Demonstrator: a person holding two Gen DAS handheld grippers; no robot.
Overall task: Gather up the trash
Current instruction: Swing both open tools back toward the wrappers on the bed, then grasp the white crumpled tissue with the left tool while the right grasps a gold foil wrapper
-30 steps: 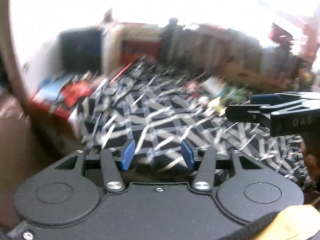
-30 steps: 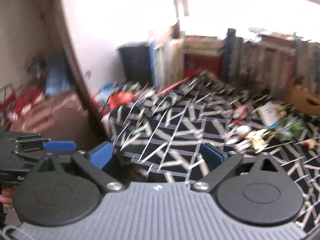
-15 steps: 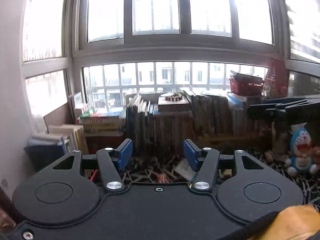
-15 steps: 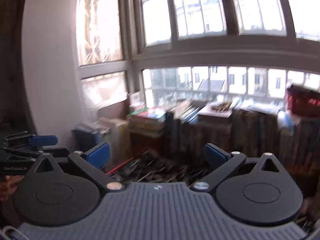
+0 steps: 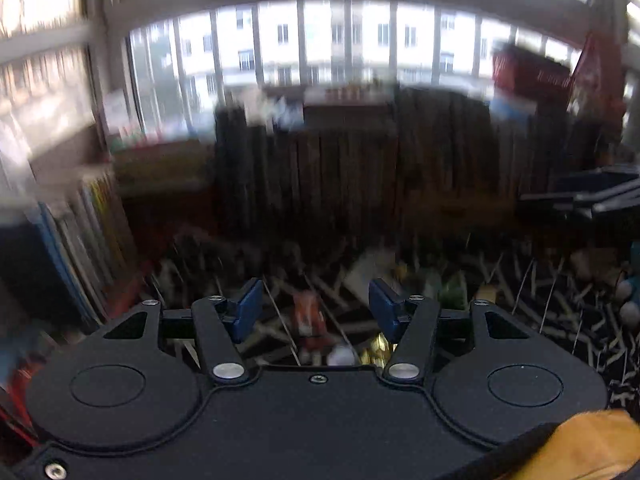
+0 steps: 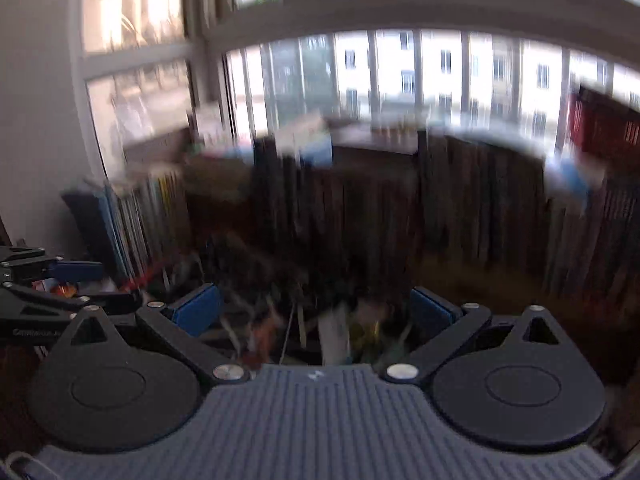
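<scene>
We saw no container clearly; left gripper (image 5: 314, 310) and right gripper (image 6: 316, 312) jaws stood apart, gripping nothing, the left's having just been widening.

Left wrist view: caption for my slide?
Open left hand-held gripper above blurred orange wrapper and litter on patterned cloth, books behind.

Both wrist views have tipped back downward from half a second ago, when they showed mainly the tall windows above the dark row of upright books (image 5: 344, 184). Blurred litter on the black-and-white patterned cloth (image 5: 560, 304) below those books has come into sight again, including an orange-red wrapper (image 5: 308, 316). The left gripper (image 5: 314, 310) has just been opening its jaws a little, with nothing between them. Both views are smeared by motion.
</scene>
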